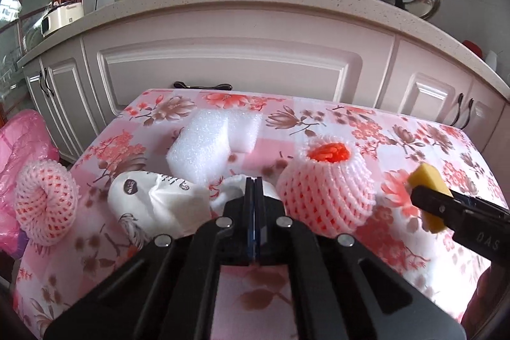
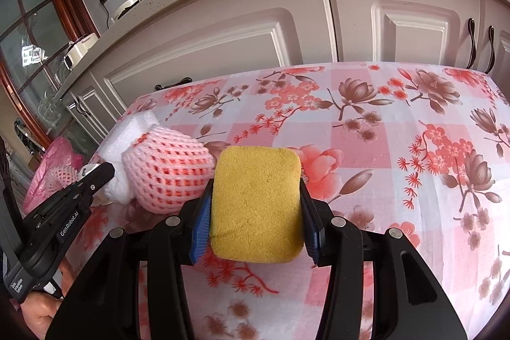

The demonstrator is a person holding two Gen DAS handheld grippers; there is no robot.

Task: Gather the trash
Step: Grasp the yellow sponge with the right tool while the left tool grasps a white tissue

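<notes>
- At the far left of your left wrist view, a pink plastic bag (image 1: 22, 155) hangs beside the table (image 1: 366, 129), off its edge.
- Next to it, at the table's left edge, lies a rolled pink foam fruit net (image 1: 46, 201).
- Further right lies a crumpled white wrapper (image 1: 153, 199) with dark printing: a round logo and some script, too distorted to read.
- Behind the wrapper sit white foam blocks (image 1: 204, 145).
- Your left claw (image 1: 254, 190) has its fingers pressed together at the wrapper's right edge; you cannot tell whether any of the wrapper is pinched between them.
- Seen from the right wrist, the left claw's body reads "GenRobot-AI"; a smaller label near your hand (image 2: 41, 316) is too small to make out.
- Right of the left claw stands a second pink foam net (image 1: 322, 193), upright on the table, with something orange showing in its open top.
- Your right claw (image 2: 255, 206) is clamped on a yellow sponge (image 2: 255, 203), one blue pad on each side, held above the floral tablecloth.
- In the left wrist view, the right claw's arm shows letters that read upside down as "DAS".
</notes>
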